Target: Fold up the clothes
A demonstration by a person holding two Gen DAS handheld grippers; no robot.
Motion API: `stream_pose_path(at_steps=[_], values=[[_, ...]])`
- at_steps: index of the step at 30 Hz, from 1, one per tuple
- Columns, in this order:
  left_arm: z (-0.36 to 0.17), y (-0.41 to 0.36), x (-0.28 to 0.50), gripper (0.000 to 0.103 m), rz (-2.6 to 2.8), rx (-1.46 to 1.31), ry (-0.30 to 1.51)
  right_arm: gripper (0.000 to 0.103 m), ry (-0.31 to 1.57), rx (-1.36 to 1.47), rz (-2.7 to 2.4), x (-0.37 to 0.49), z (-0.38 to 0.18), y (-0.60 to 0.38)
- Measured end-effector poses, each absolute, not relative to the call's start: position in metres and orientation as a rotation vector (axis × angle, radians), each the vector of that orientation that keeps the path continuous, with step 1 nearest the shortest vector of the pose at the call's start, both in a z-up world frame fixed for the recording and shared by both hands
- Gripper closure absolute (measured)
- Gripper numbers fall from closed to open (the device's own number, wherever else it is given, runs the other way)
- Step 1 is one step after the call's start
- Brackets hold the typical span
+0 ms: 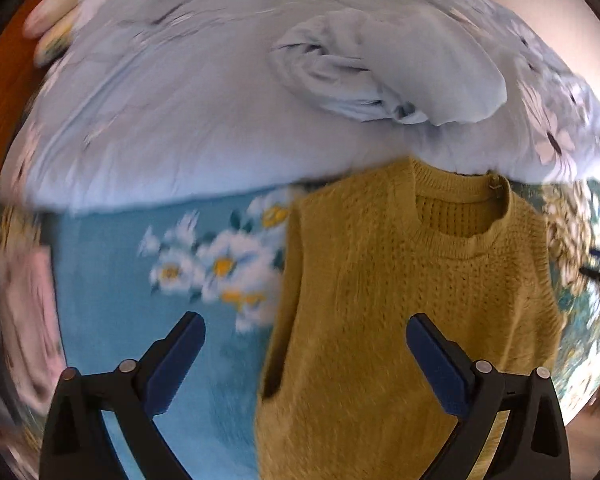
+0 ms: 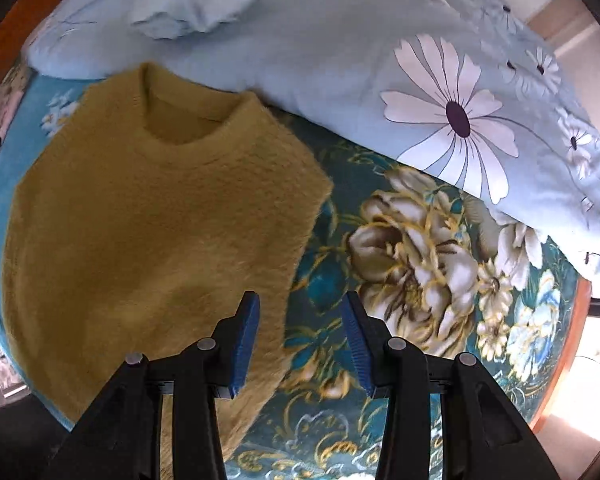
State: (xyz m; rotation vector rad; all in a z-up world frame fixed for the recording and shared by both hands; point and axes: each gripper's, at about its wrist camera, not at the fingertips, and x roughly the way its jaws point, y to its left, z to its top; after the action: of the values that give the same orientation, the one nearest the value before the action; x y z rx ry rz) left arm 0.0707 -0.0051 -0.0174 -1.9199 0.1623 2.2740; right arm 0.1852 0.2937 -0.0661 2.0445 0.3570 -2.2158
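A mustard-yellow knitted sleeveless vest (image 1: 412,300) (image 2: 152,216) lies spread flat on the teal flowered bed sheet (image 1: 132,360) (image 2: 332,280), its round neck towards the quilt. My left gripper (image 1: 304,324) hangs over the vest's left side, pointing down with its jaws wide apart. The vest's armhole edge runs below the gap, and the blue pads (image 1: 436,364) touch nothing. My right gripper (image 2: 300,300) hovers over the vest's right edge, jaws partly apart. Its left pad (image 2: 244,344) is above the knit and its right pad above the sheet. Neither grips cloth.
A pale blue quilt with white daisies (image 1: 180,100) (image 2: 452,116) lies along the far side, touching the vest's collar, with a bunched lump (image 1: 380,72) on it. A pink cloth (image 1: 28,312) sits at the left. The orange wooden bed edge (image 2: 580,352) runs on the right.
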Motion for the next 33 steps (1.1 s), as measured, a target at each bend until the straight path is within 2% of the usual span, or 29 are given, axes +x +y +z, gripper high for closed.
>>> stream_pose_path(at_steps=[6,14,16,17,18,19,20,23,25,27,33], values=[[-0.048,0.012,0.027,0.005,2.136,-1.904,0.316,0.059,0.245,2.022,-2.220,0.139,-0.079,0.303],[-0.088,0.011,-0.011,0.009,1.973,-1.919,0.341,0.060,0.229,2.088,-2.069,0.086,-0.129,0.296],[-0.096,0.013,-0.014,0.014,1.929,-1.915,0.347,0.064,0.212,2.112,-2.029,0.078,-0.141,0.296],[-0.101,0.013,-0.015,0.019,1.911,-1.927,0.340,0.068,0.215,2.124,-2.012,0.076,-0.146,0.295],[-0.105,0.013,-0.016,0.030,1.892,-1.939,0.333,0.069,0.218,2.135,-1.994,0.073,-0.150,0.294],[-0.110,0.012,-0.018,0.037,1.874,-1.951,0.326,0.071,0.221,2.147,-1.976,0.071,-0.154,0.294],[-0.114,0.012,-0.019,0.047,1.856,-1.963,0.320,0.075,0.224,2.158,-1.958,0.069,-0.158,0.293],[-0.123,0.011,-0.022,0.056,1.824,-1.988,0.274,0.081,0.212,2.185,-1.920,0.063,-0.164,0.292],[-0.124,0.008,-0.022,0.068,1.815,-1.998,0.228,0.087,0.191,2.196,-1.904,0.062,-0.162,0.291],[-0.123,0.007,-0.021,0.091,1.817,-2.002,0.221,0.090,0.187,2.197,-1.884,0.063,-0.160,0.289],[-0.089,0.008,-0.004,0.093,1.896,-1.890,0.240,0.093,0.168,2.155,-1.918,0.073,-0.136,0.282]])
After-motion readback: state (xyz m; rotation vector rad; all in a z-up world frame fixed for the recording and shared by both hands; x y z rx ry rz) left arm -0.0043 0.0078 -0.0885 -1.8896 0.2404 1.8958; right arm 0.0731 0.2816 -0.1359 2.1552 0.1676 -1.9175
